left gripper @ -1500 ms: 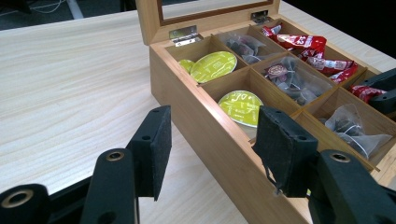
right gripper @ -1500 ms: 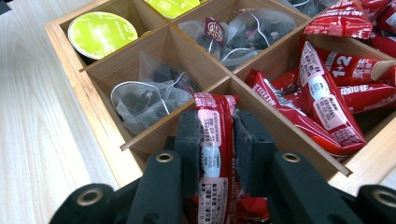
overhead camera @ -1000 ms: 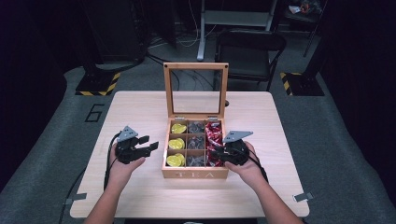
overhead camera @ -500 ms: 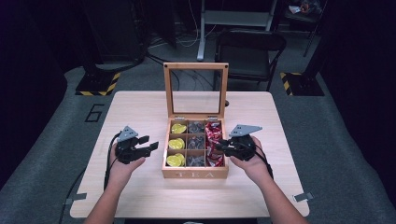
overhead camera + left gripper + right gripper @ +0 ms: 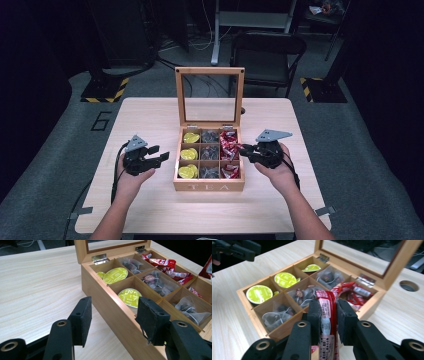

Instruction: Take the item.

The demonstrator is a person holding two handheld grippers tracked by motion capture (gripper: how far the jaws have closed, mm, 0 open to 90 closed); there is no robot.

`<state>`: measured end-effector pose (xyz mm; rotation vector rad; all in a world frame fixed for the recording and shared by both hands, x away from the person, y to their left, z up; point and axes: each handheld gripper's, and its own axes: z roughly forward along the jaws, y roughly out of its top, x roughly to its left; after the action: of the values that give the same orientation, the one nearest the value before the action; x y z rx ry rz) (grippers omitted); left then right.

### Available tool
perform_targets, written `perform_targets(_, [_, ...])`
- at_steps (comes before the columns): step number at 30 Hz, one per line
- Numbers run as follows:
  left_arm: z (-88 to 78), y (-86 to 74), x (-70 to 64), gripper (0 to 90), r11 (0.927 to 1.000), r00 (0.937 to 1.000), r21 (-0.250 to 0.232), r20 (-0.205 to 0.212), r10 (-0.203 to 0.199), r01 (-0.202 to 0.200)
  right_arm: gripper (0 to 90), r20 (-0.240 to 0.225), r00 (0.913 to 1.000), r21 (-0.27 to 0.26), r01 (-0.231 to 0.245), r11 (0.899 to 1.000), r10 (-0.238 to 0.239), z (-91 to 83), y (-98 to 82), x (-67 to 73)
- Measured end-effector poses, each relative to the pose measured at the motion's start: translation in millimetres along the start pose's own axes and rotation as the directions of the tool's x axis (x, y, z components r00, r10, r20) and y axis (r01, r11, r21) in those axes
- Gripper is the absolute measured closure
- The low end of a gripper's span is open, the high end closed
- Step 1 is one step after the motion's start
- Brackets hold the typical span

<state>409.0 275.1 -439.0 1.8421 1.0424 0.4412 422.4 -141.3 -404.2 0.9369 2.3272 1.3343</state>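
On the left of the tabletop (image 5: 150,115), the left tongs (image 5: 159,156) hover just beside the left wall of the box (image 5: 209,187), held in the person's left hand (image 5: 131,180). Their jaws stand wide apart with nothing between them; in the left gripper view the left tongs (image 5: 112,317) straddle the box's near corner without touching it.

The box sits mid-table, its glass lid (image 5: 210,97) standing upright at the back, "TEA" on its front. It has nine compartments: green capsules (image 5: 189,153) fill the left column, clear tea bags (image 5: 210,154) the middle, red sachets (image 5: 229,145) the right.

To the right of the box, the right tongs (image 5: 245,151) are clenched on a red packet (image 5: 326,312), held by the right hand (image 5: 276,169). In the right gripper view the right tongs (image 5: 328,312) pinch the packet upright between both pads, above the box's near edge. Farther right, a round hole (image 5: 409,285) shows in the tabletop.
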Motion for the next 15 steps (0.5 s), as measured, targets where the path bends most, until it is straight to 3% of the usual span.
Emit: perform_targets(15, [-0.9, -0.2, 1.2, 46.0, 1.0, 1.0, -0.003, -0.008, -0.004, 0.004, 74.3, 0.075, 0.9958, -0.029, -0.051, 0.998, 0.053, -19.6, -9.1, -18.8])
